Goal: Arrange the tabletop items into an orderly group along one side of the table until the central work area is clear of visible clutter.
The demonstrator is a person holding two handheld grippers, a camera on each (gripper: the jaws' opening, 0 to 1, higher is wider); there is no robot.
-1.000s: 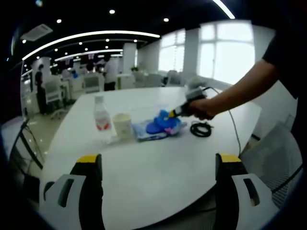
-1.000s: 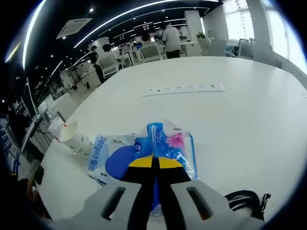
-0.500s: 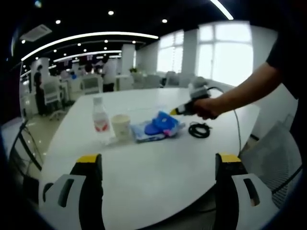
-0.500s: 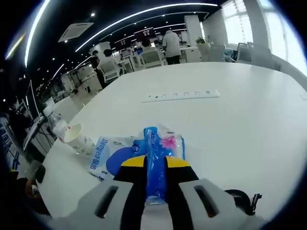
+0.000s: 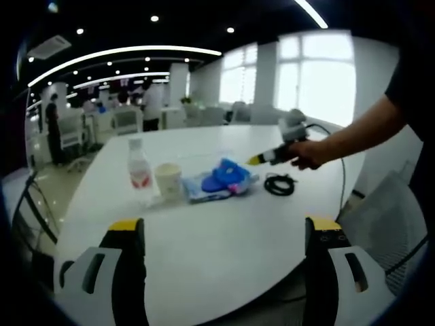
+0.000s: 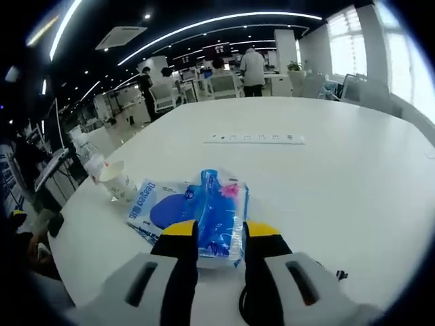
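Observation:
On the white table (image 5: 224,238) a clear water bottle (image 5: 139,170), a paper cup (image 5: 168,180) and two blue tissue packs (image 5: 221,180) stand in a row. In the right gripper view the smaller blue pack (image 6: 219,207) lies on the flat blue-and-white pack (image 6: 153,207), with the cup (image 6: 119,183) to their left. My right gripper (image 6: 221,234) is open just short of the small pack, not touching it. From the left gripper view it (image 5: 253,161) hovers right of the packs, held by a hand. My left gripper (image 5: 225,227) is open wide and empty over the near table.
A coiled black cable (image 5: 279,183) lies right of the packs. A white power strip (image 6: 255,138) sits farther along the table. Office chairs, desks and standing people fill the room behind. A mesh chair (image 5: 384,224) stands at the table's right edge.
My right gripper was shut on the small blue pack; it has opened, let the pack down on the flat pack and drawn back. The left gripper kept still.

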